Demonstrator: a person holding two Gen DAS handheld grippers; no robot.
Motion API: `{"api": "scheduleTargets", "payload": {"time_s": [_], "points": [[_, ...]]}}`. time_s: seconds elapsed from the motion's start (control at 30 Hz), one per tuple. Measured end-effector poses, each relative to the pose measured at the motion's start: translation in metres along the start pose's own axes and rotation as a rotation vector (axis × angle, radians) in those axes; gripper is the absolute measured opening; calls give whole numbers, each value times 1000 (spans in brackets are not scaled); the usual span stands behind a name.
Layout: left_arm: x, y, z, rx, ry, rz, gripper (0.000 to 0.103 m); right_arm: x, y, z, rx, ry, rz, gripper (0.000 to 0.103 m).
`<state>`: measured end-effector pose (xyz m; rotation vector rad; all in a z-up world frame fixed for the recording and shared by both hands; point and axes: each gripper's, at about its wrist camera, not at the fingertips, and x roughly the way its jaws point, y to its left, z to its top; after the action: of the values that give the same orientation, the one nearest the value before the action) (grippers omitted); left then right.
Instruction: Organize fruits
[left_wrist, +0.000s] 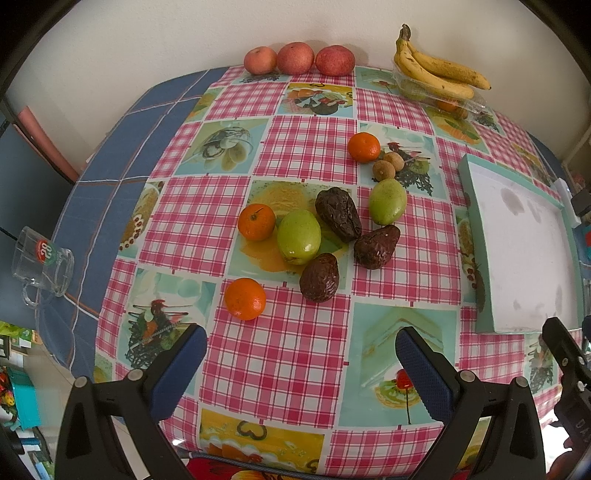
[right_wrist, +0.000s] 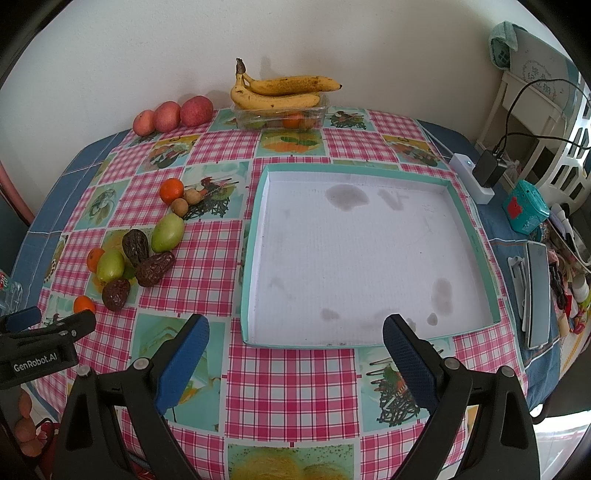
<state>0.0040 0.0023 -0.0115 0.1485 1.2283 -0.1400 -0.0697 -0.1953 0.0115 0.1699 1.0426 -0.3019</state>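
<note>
White wall backs a table (right_wrist: 295, 387) covered with a pink-check cloth printed with fruit panels; a blue cloth shows at the edges.

Readable text: "GenRobot.AI" on the left gripper (right_wrist: 48, 325) body, seen from the right wrist view. A glass mug (left_wrist: 40, 264) at the far left edge carries a round red-and-green logo with the figures "20"; the rest is too small to read.

Left gripper (left_wrist: 301, 354): jaws spread wide, holding nothing, above the cloth near the fruit cluster. Right gripper (right_wrist: 295, 343): jaws spread wide, holding nothing, at the near rim of the tray (right_wrist: 255, 236).

Fruit positions:
- Loose cluster on the cloth, left of the tray: three oranges (left_wrist: 245, 298), two green fruits (left_wrist: 298, 236), three dark wrinkled fruits (left_wrist: 319, 277), two small brown fruits (left_wrist: 381, 170).
- Three red apples (left_wrist: 295, 58) in a row against the wall.
- Bananas (right_wrist: 280, 90) on top of a clear plastic box (right_wrist: 280, 114) by the wall; the box holds more fruit.

The tray is a shallow white box with a teal rim, stained inside, holding no fruit.

Right of the tray: a white power strip (right_wrist: 471, 177) with a black adapter (right_wrist: 487, 168) and cable, a teal tin (right_wrist: 526, 206), and a flat grey device (right_wrist: 537, 291). Further clutter at the right edge is too small to identify.
</note>
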Motion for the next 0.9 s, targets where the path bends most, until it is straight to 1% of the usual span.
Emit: {"api": "scheduleTargets", "payload": {"time_s": [0.1, 0.27, 0.3, 0.47, 0.6, 0.7, 0.77, 0.83, 0.9], "points": [[-5, 6, 4, -28, -32, -30, 103, -1, 1, 1, 4, -8, 22, 95], [-22, 25, 13, -104, -169, -70, 103, -3, 7, 6, -1, -34, 67, 95], [-22, 30, 16, -122, -183, -83, 103, -3, 9, 9, -1, -42, 76, 95], [-14, 61, 25, -220, -192, -148, 103, -2, 20, 26, -5, -65, 106, 95], [-12, 84, 26, -289, -246, -160, 103, 5, 33, 38, -3, -47, 160, 95], [-4, 94, 26, -317, -236, -164, 103, 10, 43, 49, 7, -38, 188, 95], [3, 96, 26, -312, -205, -177, 103, 12, 51, 56, 14, -38, 216, 94], [10, 94, 26, -293, -161, -175, 103, 14, 58, 63, 21, -39, 238, 91], [16, 93, 25, -288, -131, -165, 103, 17, 65, 69, 22, -37, 259, 82]]}}
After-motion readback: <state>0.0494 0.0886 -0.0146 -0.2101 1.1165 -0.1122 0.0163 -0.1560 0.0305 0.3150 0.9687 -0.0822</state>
